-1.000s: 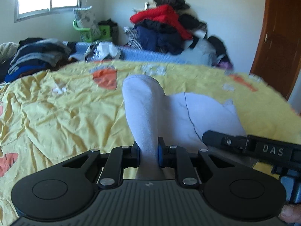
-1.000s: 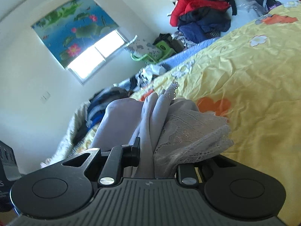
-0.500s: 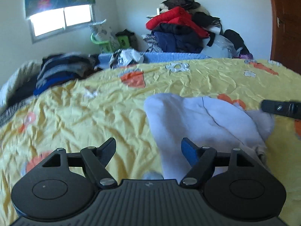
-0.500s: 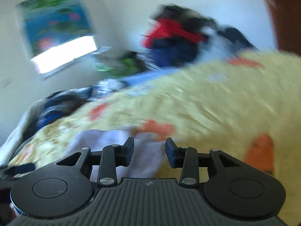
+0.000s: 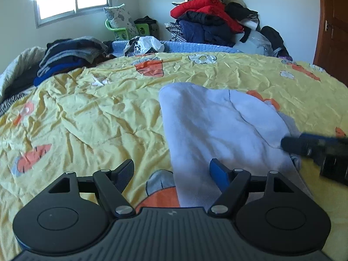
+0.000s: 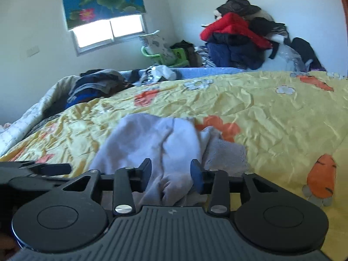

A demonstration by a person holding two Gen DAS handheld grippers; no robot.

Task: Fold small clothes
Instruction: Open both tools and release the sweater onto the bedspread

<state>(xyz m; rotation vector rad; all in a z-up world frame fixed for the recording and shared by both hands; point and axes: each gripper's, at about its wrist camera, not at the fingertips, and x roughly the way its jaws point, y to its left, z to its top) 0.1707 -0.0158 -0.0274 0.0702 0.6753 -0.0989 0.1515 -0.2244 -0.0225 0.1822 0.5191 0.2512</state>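
A small pale lilac garment (image 5: 219,130) lies folded on the yellow bedspread (image 5: 87,117). My left gripper (image 5: 171,171) is open over its near left edge and holds nothing. In the right wrist view the same garment (image 6: 150,143) lies under my right gripper (image 6: 170,169), which is open with cloth between its fingers but not pinched. A lace-trimmed part (image 6: 226,152) sticks out at the garment's right side. The right gripper shows as a dark bar at the right of the left wrist view (image 5: 313,148).
A stack of folded dark clothes (image 5: 71,58) sits at the bed's far left. A heap of red, navy and black clothing (image 5: 213,19) rises behind the bed. A green basket (image 5: 121,30) stands under the window. A wooden door (image 5: 332,28) is at the right.
Both grippers let go of the garment and opened. The garment dropped flat onto the bedspread, and both grippers pulled back slightly.
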